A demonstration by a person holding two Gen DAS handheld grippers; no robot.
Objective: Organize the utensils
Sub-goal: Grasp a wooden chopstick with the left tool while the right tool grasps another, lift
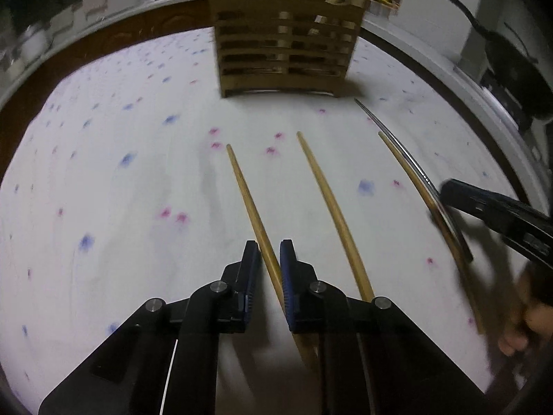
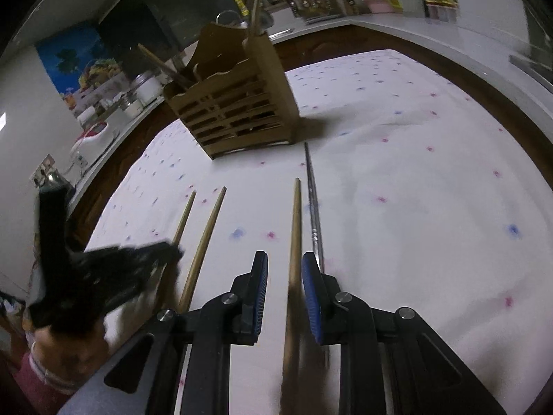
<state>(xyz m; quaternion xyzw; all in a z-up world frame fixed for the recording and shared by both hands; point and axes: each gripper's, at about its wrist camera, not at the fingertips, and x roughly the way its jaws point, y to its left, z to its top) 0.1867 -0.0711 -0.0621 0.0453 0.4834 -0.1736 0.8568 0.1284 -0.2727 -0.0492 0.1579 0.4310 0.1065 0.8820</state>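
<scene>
the left gripper [image 1: 269, 254] has a wooden chopstick [image 1: 247, 200] between its blue pads, near the stick's thick end. the jaws are drawn nearly together around it, and the right pad looks to touch the wood; whether the left pad presses too i cannot tell. the right gripper [image 2: 284, 269] straddles a third chopstick [image 2: 296, 228], which lies closer to its right pad with a clear gap on the left, so the jaws are not clamped on it. a metal stick [image 2: 314, 207] runs just outside that right pad, beside the wood.

both grippers tilt steeply down toward the cloth [image 1: 114, 180], side by side, each at the near ends of the sticks. a hand [image 1: 528, 314] shows blurred behind the right one.

all the sticks lie flat on the flowered cloth, roughly parallel, long axes running away from the grippers, thin tips pointing toward the wooden holder [image 1: 283, 41]. a second chopstick [image 1: 331, 207] lies free between the two grippers. the slatted holder stands upright beyond the tips, well apart from them, with a few utensils already inside.
</scene>
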